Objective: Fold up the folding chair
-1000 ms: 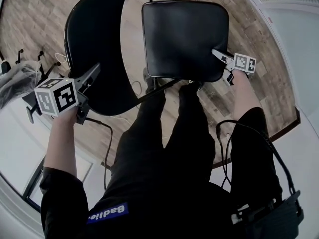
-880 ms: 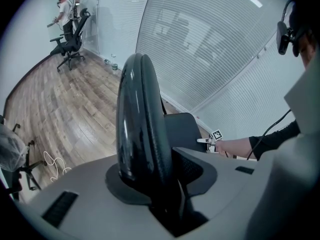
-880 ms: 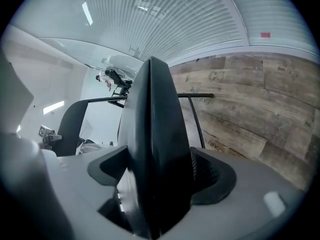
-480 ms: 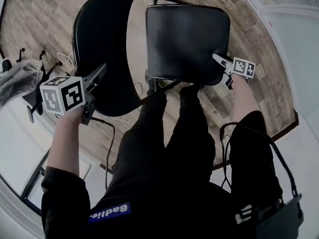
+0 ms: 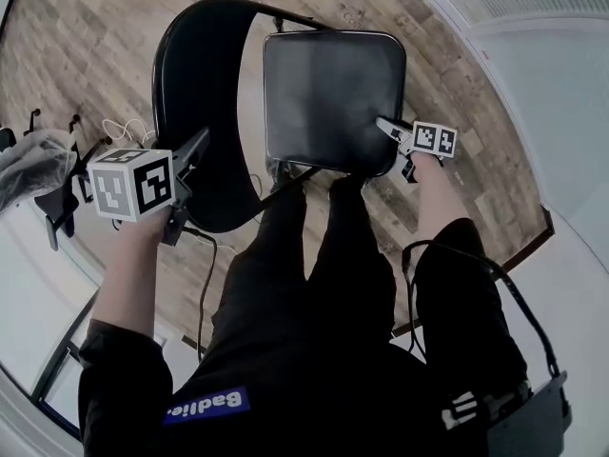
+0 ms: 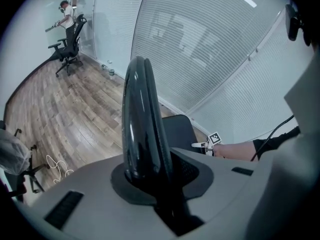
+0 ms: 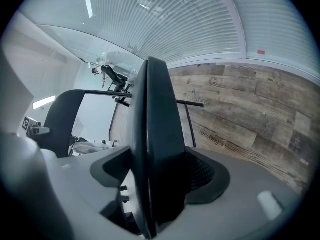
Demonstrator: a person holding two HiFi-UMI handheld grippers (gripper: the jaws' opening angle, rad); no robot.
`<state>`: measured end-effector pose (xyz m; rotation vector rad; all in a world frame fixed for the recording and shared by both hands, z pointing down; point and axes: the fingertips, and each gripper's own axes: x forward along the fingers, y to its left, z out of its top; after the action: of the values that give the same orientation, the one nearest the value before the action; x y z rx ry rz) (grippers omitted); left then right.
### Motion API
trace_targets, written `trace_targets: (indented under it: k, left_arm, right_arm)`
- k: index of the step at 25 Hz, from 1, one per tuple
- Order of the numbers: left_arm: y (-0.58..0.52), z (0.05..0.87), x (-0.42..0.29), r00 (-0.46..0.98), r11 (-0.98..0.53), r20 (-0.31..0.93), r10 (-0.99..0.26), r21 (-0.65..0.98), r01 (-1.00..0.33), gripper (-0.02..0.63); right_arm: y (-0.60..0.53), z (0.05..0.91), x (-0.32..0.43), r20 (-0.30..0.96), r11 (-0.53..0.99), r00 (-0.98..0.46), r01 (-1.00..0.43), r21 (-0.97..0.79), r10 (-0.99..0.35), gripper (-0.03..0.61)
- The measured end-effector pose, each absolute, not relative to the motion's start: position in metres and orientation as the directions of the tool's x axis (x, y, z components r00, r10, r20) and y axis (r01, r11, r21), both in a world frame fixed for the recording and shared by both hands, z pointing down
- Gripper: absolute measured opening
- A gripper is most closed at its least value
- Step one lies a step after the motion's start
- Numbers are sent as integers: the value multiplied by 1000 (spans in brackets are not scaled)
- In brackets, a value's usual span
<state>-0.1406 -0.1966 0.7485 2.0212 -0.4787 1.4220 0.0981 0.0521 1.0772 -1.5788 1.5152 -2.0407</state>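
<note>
Bright, even light; heavy fisheye.
You get pale glare streaks down the folding chair [image 6: 131, 129], blur on its nearest edge, walls [image 6: 210, 54] behind it bending into black corners.

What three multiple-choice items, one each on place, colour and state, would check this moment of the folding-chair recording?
1. The right gripper is at:
A) a table top
B) the seat's edge
C) a door handle

2. The seat is:
A) red
B) white
C) black

3. The seat and backrest are:
A) folded flat together
B) spread apart, not yet folded
C) taken apart into loose pieces

Answers:
1 B: the right gripper view shows the seat's edge between its jaws, which have just been closing.
2 C: the seat is black in every view.
3 B: the head view shows the seat face up beside the backrest, with a gap between them.
</note>
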Motion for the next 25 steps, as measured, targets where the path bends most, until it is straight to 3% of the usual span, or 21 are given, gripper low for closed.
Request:
trace_targets:
  k: [6,13,25]
  left_arm:
    - [-196,723,-137,324,-762,945,42,240,-601,75]
    - [-183,684,-180,331,-794,943,36,228,-563,75]
    - [-180,636,-196,352,-753,933,79,287,-592,75]
  right_arm:
    - [44,1034,79,665,-495,-424,-449,-744,-616,290]
    - [42,971,8,703,-513,-383,-491,-704,-599,272]
    - [-5,877,-62,721,-502,-388,-528,-685,-575,233]
